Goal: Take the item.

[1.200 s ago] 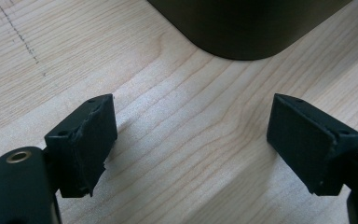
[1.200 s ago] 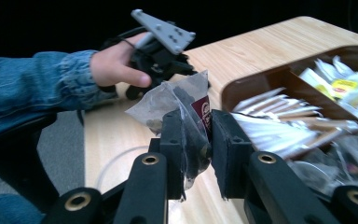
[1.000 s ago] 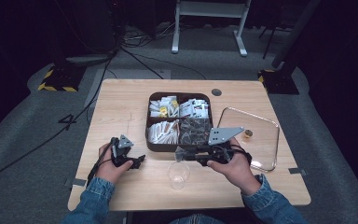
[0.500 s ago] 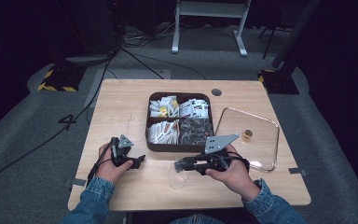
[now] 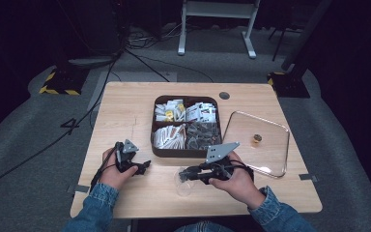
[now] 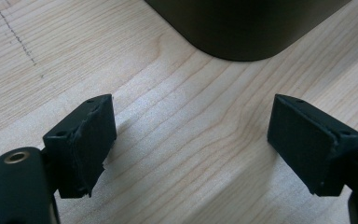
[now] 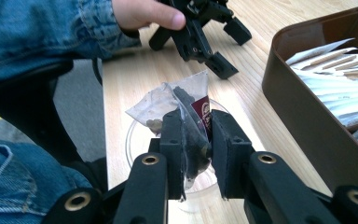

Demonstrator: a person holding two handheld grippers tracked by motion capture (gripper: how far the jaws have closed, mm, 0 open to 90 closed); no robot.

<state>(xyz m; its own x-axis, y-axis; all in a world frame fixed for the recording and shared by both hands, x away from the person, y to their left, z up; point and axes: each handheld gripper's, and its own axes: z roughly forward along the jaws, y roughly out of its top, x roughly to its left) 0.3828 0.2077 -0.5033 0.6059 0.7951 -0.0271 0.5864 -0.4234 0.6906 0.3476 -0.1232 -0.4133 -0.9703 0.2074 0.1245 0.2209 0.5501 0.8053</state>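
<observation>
My right gripper (image 7: 196, 121) is shut on a clear packet (image 7: 177, 100) with dark contents and a red label, held just above a clear cup (image 7: 137, 140). In the high view the right gripper (image 5: 186, 175) hovers over that cup (image 5: 182, 186), near the table's front edge. A brown four-part tray (image 5: 186, 153) of packets stands behind it. My left gripper (image 6: 191, 140) is open over bare wood, its jaws wide apart and pointed at the tray's corner (image 6: 242, 28). From above, the left gripper (image 5: 144, 167) rests left of the cup.
A clear lid (image 5: 251, 154) with a small gold knob (image 5: 257, 138) lies right of the tray. In the right gripper view, the left gripper (image 7: 230, 46) and a hand lie beyond the cup, and the tray wall (image 7: 303, 126) rises at the right.
My right gripper has moved from the tray's front edge leftward and nearer, carrying the packet over the cup. The left gripper has stayed in place.
</observation>
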